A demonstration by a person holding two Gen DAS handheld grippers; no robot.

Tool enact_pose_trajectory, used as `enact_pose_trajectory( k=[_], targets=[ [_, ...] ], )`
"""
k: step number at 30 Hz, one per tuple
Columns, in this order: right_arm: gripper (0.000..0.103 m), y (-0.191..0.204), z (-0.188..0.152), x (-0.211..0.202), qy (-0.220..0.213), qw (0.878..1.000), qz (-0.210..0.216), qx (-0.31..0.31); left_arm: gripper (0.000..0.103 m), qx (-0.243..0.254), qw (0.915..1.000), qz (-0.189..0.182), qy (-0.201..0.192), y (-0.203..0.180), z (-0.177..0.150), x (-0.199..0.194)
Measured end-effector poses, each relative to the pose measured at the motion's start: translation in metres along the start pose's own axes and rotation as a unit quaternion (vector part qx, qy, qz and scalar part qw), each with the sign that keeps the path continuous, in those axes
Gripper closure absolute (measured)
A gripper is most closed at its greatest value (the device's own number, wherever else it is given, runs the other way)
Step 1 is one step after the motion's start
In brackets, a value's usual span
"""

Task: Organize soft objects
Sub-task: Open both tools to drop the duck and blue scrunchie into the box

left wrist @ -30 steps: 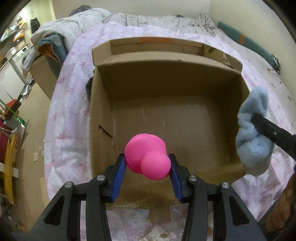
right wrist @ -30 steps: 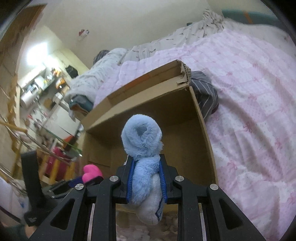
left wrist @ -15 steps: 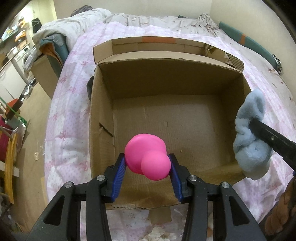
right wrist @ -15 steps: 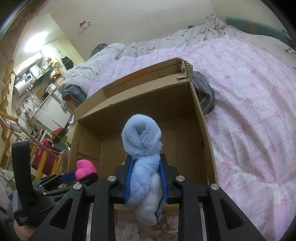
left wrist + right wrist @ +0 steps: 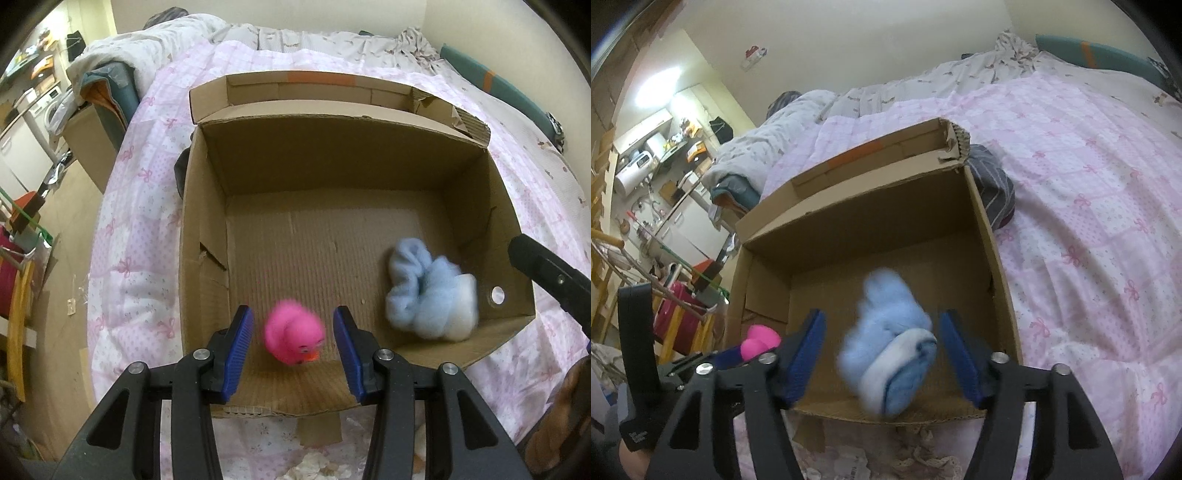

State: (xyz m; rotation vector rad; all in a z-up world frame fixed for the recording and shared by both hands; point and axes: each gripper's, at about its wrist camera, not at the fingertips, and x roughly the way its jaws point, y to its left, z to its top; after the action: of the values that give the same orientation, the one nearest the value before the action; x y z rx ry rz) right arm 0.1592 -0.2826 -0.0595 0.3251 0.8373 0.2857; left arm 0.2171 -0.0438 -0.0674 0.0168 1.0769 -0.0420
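An open cardboard box (image 5: pixel 207 236) sits on a pink bed. My left gripper (image 5: pixel 293 350) is open over the box's near edge; a pink rubber duck (image 5: pixel 293 341), blurred by motion, is loose between its blue pads (image 5: pixel 240 347) inside the box. My right gripper (image 5: pixel 882 363) is open above the box (image 5: pixel 997 280); a fluffy light-blue and white sock (image 5: pixel 890 350), blurred, is loose between its pads. The sock shows in the left wrist view (image 5: pixel 428 299) by the box's right wall. The duck shows in the right wrist view (image 5: pixel 759 341) at the left gripper.
A pink patterned blanket (image 5: pixel 140 206) covers the bed (image 5: pixel 1089 221). A dark striped cloth (image 5: pixel 993 192) lies behind the box's right corner. Grey bedding (image 5: pixel 122 48) is piled at the far left. Floor and furniture lie off the bed's left side (image 5: pixel 22 229).
Both grippers have opened. The pink duck and the blue sock have left the pads and dropped into the box. The left wrist view has moved closer over the box.
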Motion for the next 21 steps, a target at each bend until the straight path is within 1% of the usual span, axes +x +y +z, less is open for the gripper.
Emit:
enact_pose_trajectory(
  k=[1,3,10,11,13,14,18,20,21],
  targets=[
    [0.027,0.001,0.0,-0.001,-0.003,1.0,-0.005,-0.002,0.061,0.001,1.0,0.0,-0.001,0.0,0.0,0.0],
    [0.026,0.001,0.001,-0.003,-0.008,1.0,-0.004,-0.003,0.061,0.002,1.0,0.0,-0.003,-0.001,-0.001,-0.001],
    [0.026,-0.001,0.002,-0.001,-0.001,1.0,-0.001,0.002,0.061,0.0,0.9999,-0.009,-0.007,-0.002,0.0,-0.005],
    [0.026,-0.001,0.002,-0.001,-0.001,1.0,-0.001,0.002,0.059,0.003,0.9999,-0.011,-0.006,-0.003,0.001,-0.005],
    [0.026,-0.002,0.002,-0.001,0.0,1.0,0.0,0.002,0.042,0.009,0.9999,-0.008,-0.008,-0.006,0.001,-0.006],
    [0.025,-0.002,0.002,0.0,0.001,1.0,0.0,0.002,0.039,0.012,0.9999,-0.003,-0.012,-0.008,0.0,-0.007],
    [0.016,0.0,0.001,-0.001,0.001,1.0,0.005,-0.001,0.036,0.021,0.9996,-0.008,-0.017,-0.014,0.0,-0.011],
    [0.005,0.001,0.001,-0.001,0.002,1.0,0.002,-0.004,0.036,0.02,0.9996,-0.007,-0.02,-0.014,0.0,-0.012],
    [0.003,0.002,0.001,-0.001,0.001,1.0,0.001,-0.005,0.036,0.02,0.9995,-0.006,-0.022,-0.014,0.0,-0.013]
  ],
)
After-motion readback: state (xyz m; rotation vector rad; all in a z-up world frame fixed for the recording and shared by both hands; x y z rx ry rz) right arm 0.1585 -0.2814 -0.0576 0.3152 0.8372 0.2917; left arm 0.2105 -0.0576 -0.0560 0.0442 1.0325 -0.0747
